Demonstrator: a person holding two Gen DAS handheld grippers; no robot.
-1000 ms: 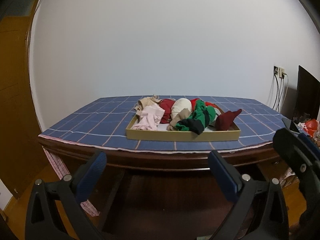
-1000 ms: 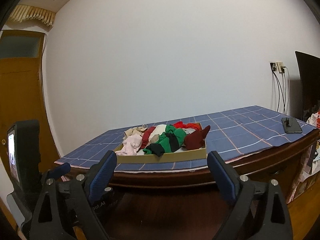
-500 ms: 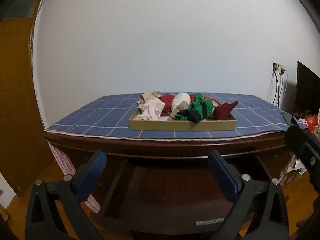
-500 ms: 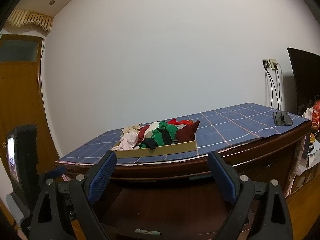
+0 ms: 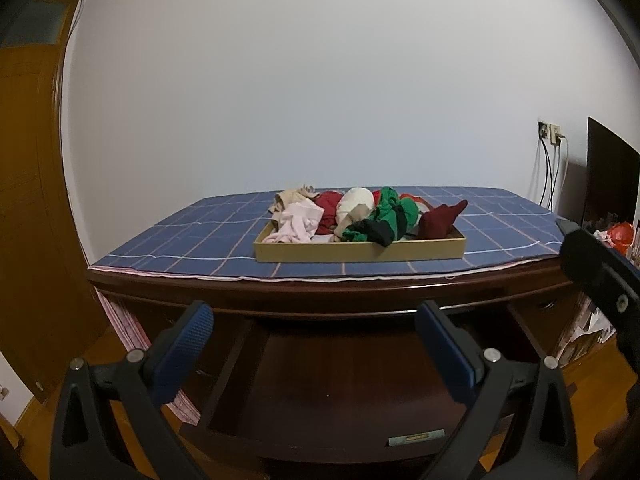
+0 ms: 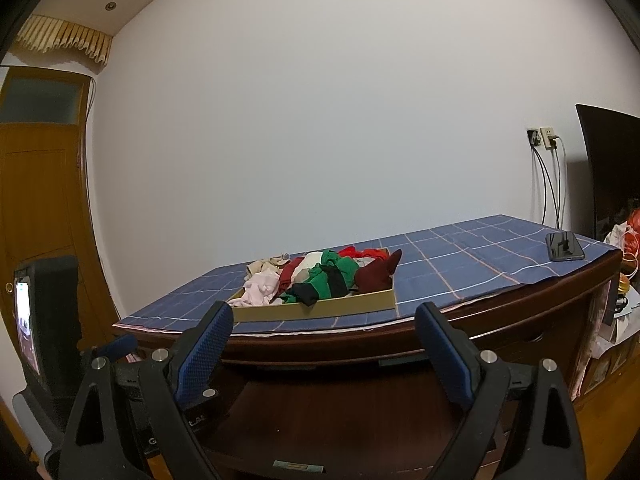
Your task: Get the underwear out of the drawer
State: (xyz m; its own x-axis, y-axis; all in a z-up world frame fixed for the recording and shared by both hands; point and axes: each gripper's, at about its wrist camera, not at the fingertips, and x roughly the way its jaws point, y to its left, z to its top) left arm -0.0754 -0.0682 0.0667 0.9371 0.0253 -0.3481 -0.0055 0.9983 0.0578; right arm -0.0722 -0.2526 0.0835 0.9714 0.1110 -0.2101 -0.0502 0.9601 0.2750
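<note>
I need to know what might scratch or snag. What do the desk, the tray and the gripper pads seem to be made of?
Desk: dark glossy wood, probably varnished. Tray: matte tan, likely cardboard. Pads: blue, dimpled, probably rubber.

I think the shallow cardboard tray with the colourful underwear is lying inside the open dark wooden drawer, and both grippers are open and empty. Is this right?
Not quite. The shallow cardboard tray with the colourful underwear sits on the blue checked cloth on the tabletop, above the open dark wooden drawer, as the left wrist view shows. The left gripper and right gripper are indeed open and empty.
</note>
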